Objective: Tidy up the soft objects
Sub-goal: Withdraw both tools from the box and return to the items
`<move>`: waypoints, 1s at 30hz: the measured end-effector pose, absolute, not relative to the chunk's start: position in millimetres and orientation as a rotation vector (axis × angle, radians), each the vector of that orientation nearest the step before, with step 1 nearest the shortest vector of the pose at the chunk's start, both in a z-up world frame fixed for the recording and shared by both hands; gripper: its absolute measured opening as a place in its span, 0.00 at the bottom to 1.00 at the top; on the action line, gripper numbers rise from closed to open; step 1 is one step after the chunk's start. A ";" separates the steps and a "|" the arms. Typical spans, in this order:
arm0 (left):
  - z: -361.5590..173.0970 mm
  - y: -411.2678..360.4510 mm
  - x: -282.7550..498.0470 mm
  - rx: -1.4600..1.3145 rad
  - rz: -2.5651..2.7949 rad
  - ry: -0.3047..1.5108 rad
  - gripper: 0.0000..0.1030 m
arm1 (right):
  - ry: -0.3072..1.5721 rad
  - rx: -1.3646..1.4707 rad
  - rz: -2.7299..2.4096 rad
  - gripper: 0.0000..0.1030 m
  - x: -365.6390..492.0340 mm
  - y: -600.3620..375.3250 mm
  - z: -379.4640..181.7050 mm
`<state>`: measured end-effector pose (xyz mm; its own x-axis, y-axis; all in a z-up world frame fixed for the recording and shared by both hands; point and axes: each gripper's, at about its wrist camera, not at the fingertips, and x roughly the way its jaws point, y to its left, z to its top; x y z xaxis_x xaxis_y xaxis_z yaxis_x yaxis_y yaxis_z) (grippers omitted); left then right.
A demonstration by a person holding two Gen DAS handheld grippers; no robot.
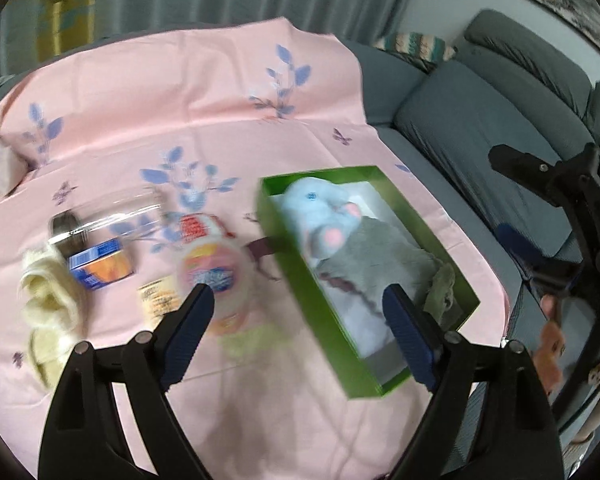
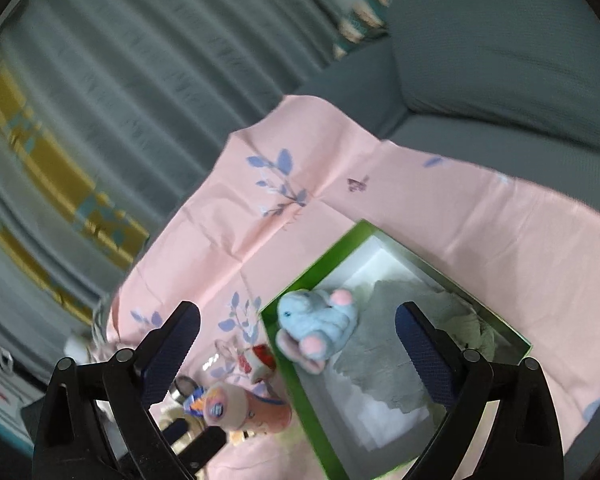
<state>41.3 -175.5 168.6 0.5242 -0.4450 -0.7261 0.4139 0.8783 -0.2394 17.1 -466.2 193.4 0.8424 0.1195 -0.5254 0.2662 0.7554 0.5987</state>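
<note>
A green box (image 1: 284, 248) lies on a pink flowered cloth (image 1: 180, 100). In it sit a light blue plush toy with pink paws (image 1: 324, 216), a grey cloth (image 1: 388, 256) and an olive cloth (image 1: 440, 292). My left gripper (image 1: 298, 292) hovers open above the box's near left wall, with nothing between its fingers. A cream fluffy cloth (image 1: 48, 300) lies far left on the pink cloth. In the right wrist view the plush (image 2: 320, 328) and grey cloth (image 2: 388, 352) lie in the box (image 2: 296, 392), and my right gripper (image 2: 298, 312) hangs open and empty above them.
Left of the box stand a blue can (image 1: 100, 264), a round cup with a printed lid (image 1: 216, 276), a red-and-white pack (image 1: 196, 228) and a clear plastic tub (image 1: 112, 216). A grey sofa (image 1: 480, 128) lies right, curtains behind. The picture is blurred.
</note>
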 end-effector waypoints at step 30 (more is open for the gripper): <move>84.0 107.0 -7.1 -0.498 0.024 0.856 0.98 | 0.894 0.205 0.298 0.95 90.0 -204.5 178.3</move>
<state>-7.1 107.0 84.0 0.6620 -0.1759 -0.7286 -0.2166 0.8857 -0.4107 90.0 -204.5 178.3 0.5895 0.3384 -0.7335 -0.1692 0.9396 0.2975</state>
